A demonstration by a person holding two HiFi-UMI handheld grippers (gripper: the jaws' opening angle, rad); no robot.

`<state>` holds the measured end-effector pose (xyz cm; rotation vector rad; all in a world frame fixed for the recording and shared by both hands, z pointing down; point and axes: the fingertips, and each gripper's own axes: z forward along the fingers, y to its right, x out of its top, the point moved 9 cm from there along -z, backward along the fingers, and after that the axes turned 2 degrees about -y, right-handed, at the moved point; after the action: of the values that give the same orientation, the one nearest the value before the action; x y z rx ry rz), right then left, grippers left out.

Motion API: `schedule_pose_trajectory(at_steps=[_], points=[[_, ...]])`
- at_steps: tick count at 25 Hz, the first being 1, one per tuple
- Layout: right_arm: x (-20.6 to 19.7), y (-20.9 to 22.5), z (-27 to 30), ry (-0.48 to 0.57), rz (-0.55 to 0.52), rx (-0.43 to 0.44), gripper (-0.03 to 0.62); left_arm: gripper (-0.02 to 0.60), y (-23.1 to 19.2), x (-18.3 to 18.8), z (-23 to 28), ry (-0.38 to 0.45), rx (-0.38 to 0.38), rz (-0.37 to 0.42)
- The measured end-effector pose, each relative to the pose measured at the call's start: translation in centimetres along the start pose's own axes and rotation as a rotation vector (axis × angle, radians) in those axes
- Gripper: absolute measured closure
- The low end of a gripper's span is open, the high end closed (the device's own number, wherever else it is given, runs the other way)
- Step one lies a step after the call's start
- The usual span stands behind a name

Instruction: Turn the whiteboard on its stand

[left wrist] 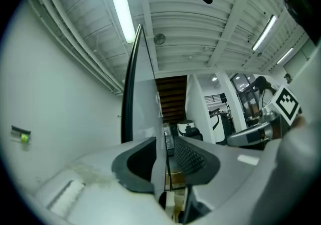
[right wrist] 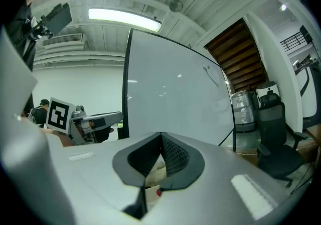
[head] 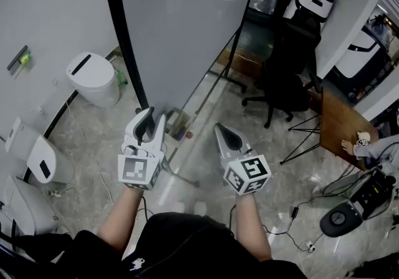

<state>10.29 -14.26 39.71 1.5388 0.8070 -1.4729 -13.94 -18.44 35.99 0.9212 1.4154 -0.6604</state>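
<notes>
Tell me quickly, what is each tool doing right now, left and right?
Left tool: closing around the whiteboard edge, not yet clamped.
Right tool: closed, holding nothing.

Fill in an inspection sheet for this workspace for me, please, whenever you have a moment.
Surface: pale stone floor.
Job's things: whiteboard standing upright.
Clutter: white bin-like unit by the wall; black office chair.
Tongs: left tongs closing with the whiteboard's edge between them, not yet clamped; right tongs together, empty.
Cables: loose cables on the floor at right.
Surroundings: wooden desk; ceiling strip light.
</notes>
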Motion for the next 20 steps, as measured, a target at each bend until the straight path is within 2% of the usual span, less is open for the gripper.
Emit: schedule_pose_trajectory(at_steps=[11, 18, 20], points=[[0.3, 2.1, -2.5, 0.016, -0.004, -0.092, 0.586, 0.563, 3.9, -1.3, 3.8, -0.026, -0.135, -0.047], [0.2, 3.3, -3.6, 0.012, -0.019, -0.133, 0.586, 0.577, 7.2, -3.2, 5.9, -0.052, -0.241, -0.044], [0.2, 3.3, -3.9, 0.012, -0.022, -0.141, 0.586, 0.577, 8.0, -3.6, 6.3, -0.066, -0.265, -0.072]])
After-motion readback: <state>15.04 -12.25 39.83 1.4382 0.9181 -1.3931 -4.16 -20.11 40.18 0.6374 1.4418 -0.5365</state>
